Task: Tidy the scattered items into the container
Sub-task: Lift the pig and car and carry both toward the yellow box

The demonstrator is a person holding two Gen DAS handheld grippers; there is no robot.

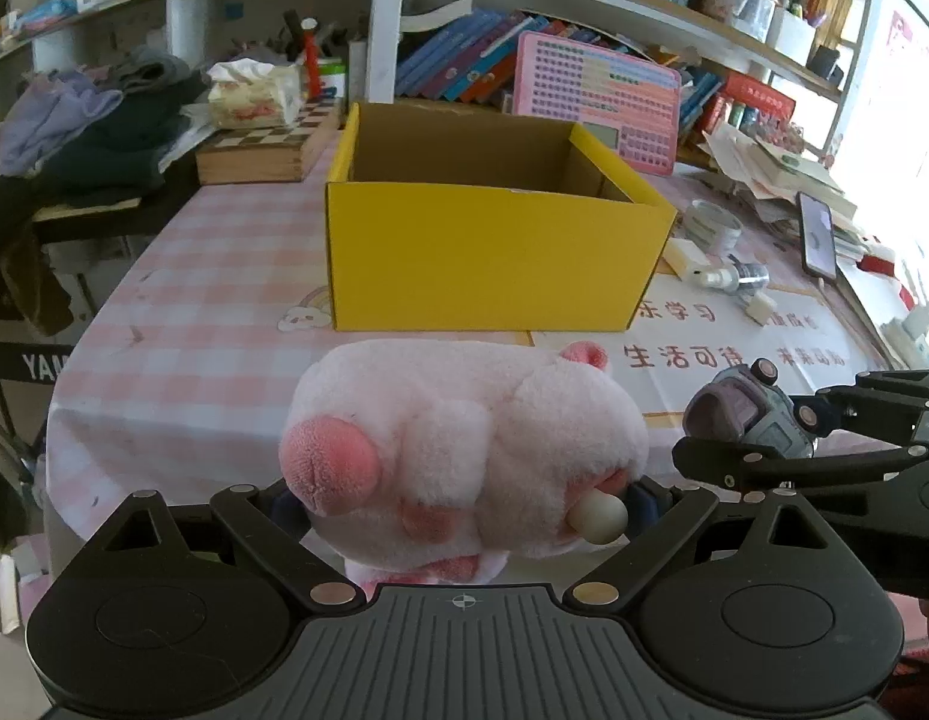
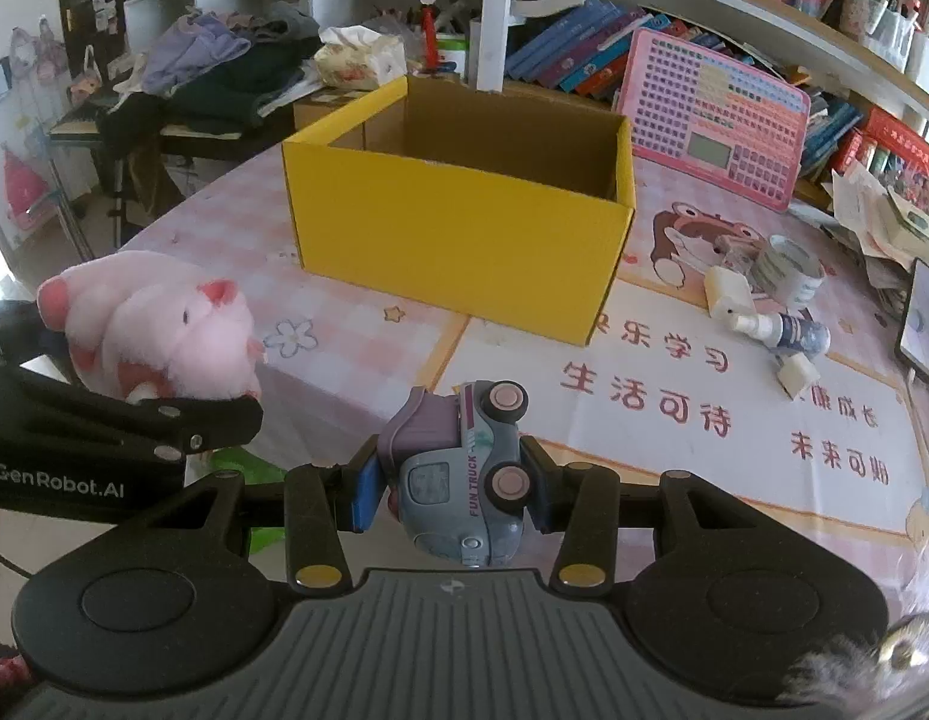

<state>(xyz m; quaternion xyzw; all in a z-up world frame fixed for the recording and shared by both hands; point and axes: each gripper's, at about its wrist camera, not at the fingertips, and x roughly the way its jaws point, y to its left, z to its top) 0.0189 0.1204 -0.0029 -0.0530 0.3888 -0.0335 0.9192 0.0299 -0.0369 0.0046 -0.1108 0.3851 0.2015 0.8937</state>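
Cardboard, yellow outside and plain brown inside, forms the open-topped box (image 1: 494,252) standing on the pink checked tablecloth (image 1: 212,300); the part of its interior that shows holds nothing, though its floor is hidden behind the near wall in both views. The left gripper (image 1: 464,504) is clamped on a pink plush pig (image 1: 464,444), held up off the table in front of the box. The right gripper (image 2: 449,486) is closed narrowly on a grey-and-purple toy truck (image 2: 458,468) turned on its side, wheels facing right, also short of the box. Right of the box lie a tape roll (image 2: 788,270), a small spray bottle (image 2: 788,330) and two pale foam-like blocks (image 2: 728,291). The right wrist view alone shows the truck's "FUN TRUCK" lettering, the pig's face and the cartoon animal print (image 2: 698,240) on the cloth; the left wrist view alone shows a chessboard box (image 1: 266,144) behind the box's left corner and a phone (image 1: 817,234) at far right.
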